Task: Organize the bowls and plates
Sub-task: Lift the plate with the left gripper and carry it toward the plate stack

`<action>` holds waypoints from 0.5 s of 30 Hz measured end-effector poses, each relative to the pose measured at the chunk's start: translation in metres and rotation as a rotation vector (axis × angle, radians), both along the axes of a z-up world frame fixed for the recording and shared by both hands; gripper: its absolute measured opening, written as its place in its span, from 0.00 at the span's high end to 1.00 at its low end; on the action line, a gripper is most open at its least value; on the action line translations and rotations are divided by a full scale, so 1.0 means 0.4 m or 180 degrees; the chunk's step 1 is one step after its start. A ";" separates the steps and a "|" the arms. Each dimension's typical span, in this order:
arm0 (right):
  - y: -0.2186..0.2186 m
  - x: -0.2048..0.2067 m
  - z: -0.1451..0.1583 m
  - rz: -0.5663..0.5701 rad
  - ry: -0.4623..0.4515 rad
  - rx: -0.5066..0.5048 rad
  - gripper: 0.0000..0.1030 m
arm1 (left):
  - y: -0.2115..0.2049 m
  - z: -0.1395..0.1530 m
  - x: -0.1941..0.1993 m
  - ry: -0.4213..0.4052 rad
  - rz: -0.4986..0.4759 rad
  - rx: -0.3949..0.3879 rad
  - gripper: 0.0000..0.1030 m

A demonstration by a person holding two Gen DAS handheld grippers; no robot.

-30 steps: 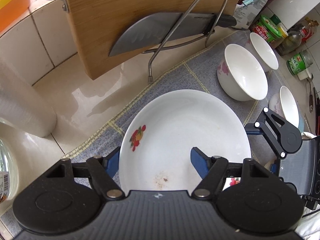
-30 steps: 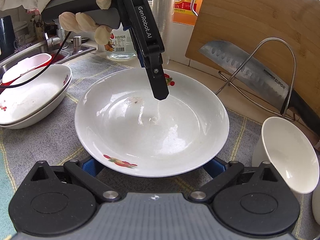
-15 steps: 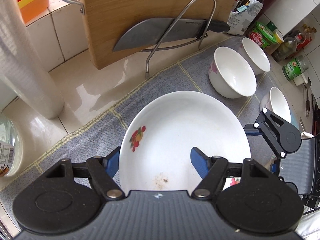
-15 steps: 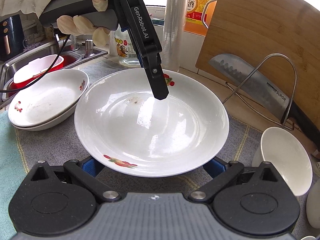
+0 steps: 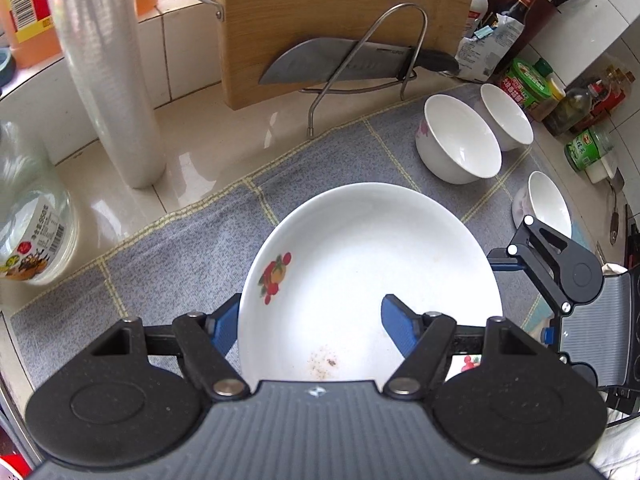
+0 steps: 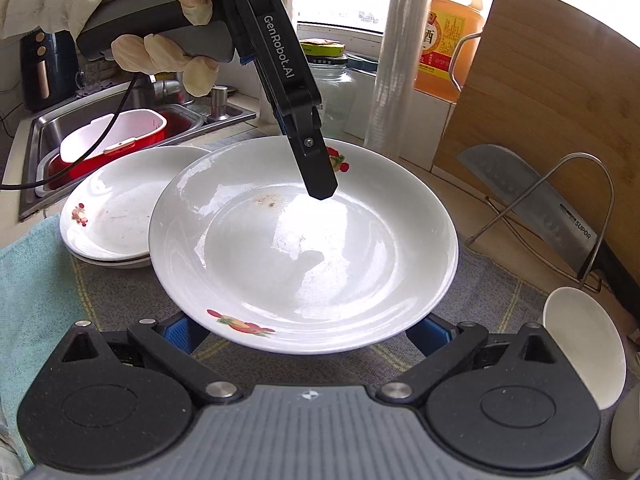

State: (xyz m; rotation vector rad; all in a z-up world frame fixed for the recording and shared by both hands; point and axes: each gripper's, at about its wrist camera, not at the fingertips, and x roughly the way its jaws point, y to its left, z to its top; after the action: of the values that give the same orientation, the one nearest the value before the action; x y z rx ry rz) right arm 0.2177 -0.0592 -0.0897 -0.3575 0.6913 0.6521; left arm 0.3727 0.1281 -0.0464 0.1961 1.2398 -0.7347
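Note:
A white plate (image 5: pixel 372 264) with red fruit decals and a brown crumb stain hangs above the grey mat (image 5: pixel 192 248). My left gripper (image 5: pixel 312 316) is shut on its rim, one blue pad inside the dish and the other behind the outer edge. In the right wrist view that gripper's black finger (image 6: pixel 318 176) comes down onto the plate (image 6: pixel 304 248) from above. My right gripper (image 6: pixel 304 332) stands open, both blue pads under the near rim. A stack of plates (image 6: pixel 112 216) lies just left, partly overlapped by the held plate. Three white bowls (image 5: pixel 460 140) (image 5: pixel 506 120) (image 5: pixel 548 204) stand at the right.
A cutting board (image 5: pixel 340 20) and cleaver (image 5: pixel 352 64) lean in a wire rack behind the mat. A roll of cling film (image 5: pixel 108 80), bottles and jars line the back. A sink (image 6: pixel 120 128) with a red tub lies beyond the plate stack. A gloved hand (image 6: pixel 160 32) holds the left gripper.
Both grippers have risen with the plate between them and carried it toward the plate stack, which now sits right beside its left edge. The bowls and rack have dropped farther away.

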 end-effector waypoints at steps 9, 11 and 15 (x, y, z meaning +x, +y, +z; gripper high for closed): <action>0.048 -0.033 0.027 0.0191 -0.0033 -0.0015 0.00 | 0.079 0.029 -0.066 -0.0082 0.0197 -0.0062 0.31; 0.060 -0.039 0.032 0.0246 -0.0038 -0.0015 0.00 | 0.100 0.034 -0.082 -0.0099 0.0260 -0.0068 0.31; 0.088 -0.054 0.039 0.0377 -0.0048 -0.0023 0.00 | 0.140 0.040 -0.109 -0.0113 0.0392 -0.0079 0.31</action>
State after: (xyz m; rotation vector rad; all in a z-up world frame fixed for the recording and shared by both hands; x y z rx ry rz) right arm 0.1963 -0.0239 -0.0740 -0.4118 0.6619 0.7586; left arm 0.3289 0.1840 -0.0305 0.1110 1.1976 -0.6372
